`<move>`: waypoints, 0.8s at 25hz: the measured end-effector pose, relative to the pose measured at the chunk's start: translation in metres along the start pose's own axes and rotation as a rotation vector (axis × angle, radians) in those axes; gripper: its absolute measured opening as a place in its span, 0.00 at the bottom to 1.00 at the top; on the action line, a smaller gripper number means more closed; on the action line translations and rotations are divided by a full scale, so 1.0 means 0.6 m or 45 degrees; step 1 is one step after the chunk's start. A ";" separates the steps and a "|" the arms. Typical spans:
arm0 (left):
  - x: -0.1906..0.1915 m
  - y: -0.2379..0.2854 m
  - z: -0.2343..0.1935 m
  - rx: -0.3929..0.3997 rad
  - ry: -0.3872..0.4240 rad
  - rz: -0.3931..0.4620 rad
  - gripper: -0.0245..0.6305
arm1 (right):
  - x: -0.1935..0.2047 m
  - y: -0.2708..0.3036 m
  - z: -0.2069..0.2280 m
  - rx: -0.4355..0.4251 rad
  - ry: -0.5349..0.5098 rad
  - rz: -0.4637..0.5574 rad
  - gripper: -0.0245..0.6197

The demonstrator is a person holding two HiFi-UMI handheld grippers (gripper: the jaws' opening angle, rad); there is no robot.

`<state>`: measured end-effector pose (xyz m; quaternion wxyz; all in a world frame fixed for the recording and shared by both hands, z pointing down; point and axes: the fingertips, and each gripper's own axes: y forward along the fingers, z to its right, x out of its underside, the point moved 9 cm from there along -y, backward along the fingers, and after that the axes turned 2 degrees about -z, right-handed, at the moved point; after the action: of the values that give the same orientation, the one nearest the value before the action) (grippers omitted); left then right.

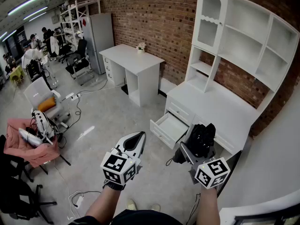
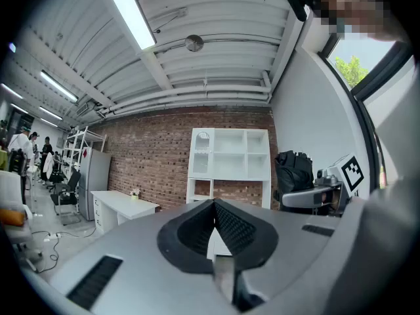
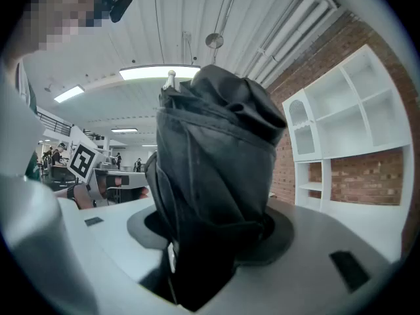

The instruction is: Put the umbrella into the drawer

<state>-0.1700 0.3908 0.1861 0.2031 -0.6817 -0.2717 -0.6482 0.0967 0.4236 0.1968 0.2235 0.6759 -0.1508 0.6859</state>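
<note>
A folded black umbrella (image 3: 213, 176) stands upright between the jaws of my right gripper (image 3: 216, 231), which is shut on it. In the head view the umbrella (image 1: 200, 140) hangs in that gripper (image 1: 197, 149) just in front of the white desk (image 1: 220, 111). The desk's upper drawer (image 1: 169, 127) is pulled out and looks empty, a little to the left of the umbrella. My left gripper (image 1: 136, 142) hovers over the floor left of the drawer, jaws closed together with nothing in them. The left gripper view shows its ribbed pads (image 2: 230, 228) meeting, and the umbrella (image 2: 293, 169) off to the right.
A white hutch with shelves (image 1: 243, 41) tops the desk against the brick wall. A second white desk (image 1: 133, 62) stands further left. Chairs and clutter (image 1: 37, 135) fill the far left floor, with cables (image 1: 79, 198) near my feet.
</note>
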 end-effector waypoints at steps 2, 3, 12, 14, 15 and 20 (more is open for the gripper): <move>0.002 -0.002 0.005 0.004 -0.005 0.000 0.05 | -0.001 -0.005 -0.001 0.001 -0.018 -0.002 0.41; 0.002 -0.002 0.007 0.006 -0.008 0.000 0.05 | -0.002 -0.007 0.000 0.000 -0.022 -0.002 0.41; -0.002 0.001 0.031 0.013 0.003 0.001 0.05 | -0.001 -0.031 0.014 -0.005 0.040 0.026 0.41; -0.002 0.006 0.038 0.011 0.003 -0.004 0.05 | -0.004 -0.040 0.023 -0.001 0.046 0.040 0.41; -0.003 0.007 0.040 0.010 0.003 -0.004 0.05 | -0.006 -0.043 0.026 0.001 0.045 0.047 0.41; -0.010 0.011 0.053 0.002 0.020 0.019 0.05 | -0.006 -0.061 0.041 0.005 0.052 0.074 0.41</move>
<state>-0.1413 0.4049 0.1783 0.2105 -0.6784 -0.2655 -0.6519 0.1364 0.4420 0.1904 0.2052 0.6575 -0.1646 0.7060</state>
